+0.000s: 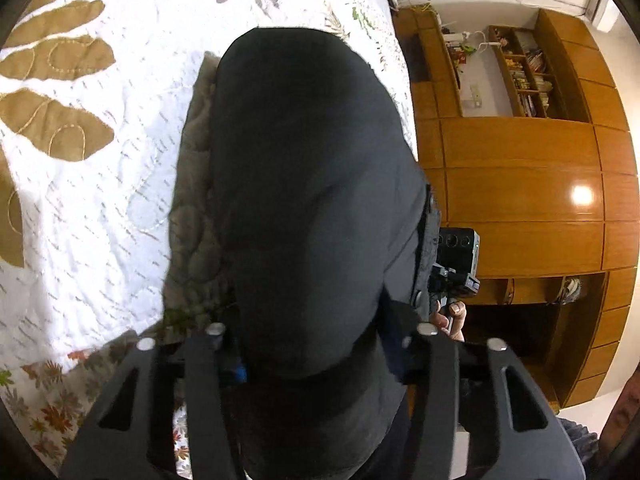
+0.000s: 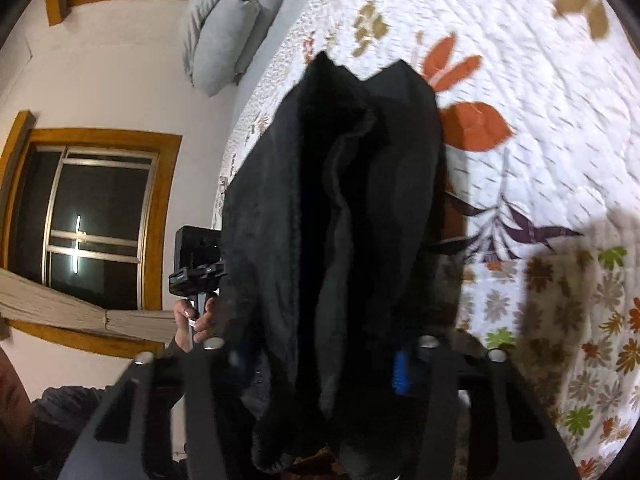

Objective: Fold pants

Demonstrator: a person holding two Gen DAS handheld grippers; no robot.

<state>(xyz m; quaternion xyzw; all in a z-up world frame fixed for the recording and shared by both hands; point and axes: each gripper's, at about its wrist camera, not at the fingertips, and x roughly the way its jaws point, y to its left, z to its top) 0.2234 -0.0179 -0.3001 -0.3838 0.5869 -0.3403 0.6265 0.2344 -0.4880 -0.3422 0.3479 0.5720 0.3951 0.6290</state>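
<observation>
- Left wrist view: my left gripper (image 1: 316, 364) is clamped on the black pants (image 1: 304, 184); cloth bunches btwn the fingers and covers the tips, so the exact gap is hidden, but the fabric is pinched there.
- Pants hang/stretch away from me as a broad smooth dark panel, lifted over the floral quilt (image 1: 100, 200) on the bed; the far end looks close to the quilt, can't tell if touching.
- A grey-brown shadow of the cloth falls on the quilt just left of the pants.
- At the pants' right edge I see the right gripper (image 1: 452, 264) w/ its camera block and the hand (image 1: 450, 318) holding its handle.
- Behind: wooden wardrobe wall (image 1: 520, 184) w/ open shelves (image 1: 520, 76) of books and small stuff.

- Right wrist view: my right gripper (image 2: 320, 364) also has the pants (image 2: 340, 208) pinched, thick folds filling the space btwn the fingers; blue pad (image 2: 401, 372) shows on the right finger.
- Here the pants show deep lengthwise folds, two pointed corners at the far end, above the quilt (image 2: 540, 100).
- Left of the cloth: the left gripper (image 2: 198, 256) w/ the hand (image 2: 196, 316) on its handle.
- Bkgd: grey pillow (image 2: 228, 28), wood-framed window (image 2: 96, 216), tied curtain (image 2: 80, 312).
</observation>
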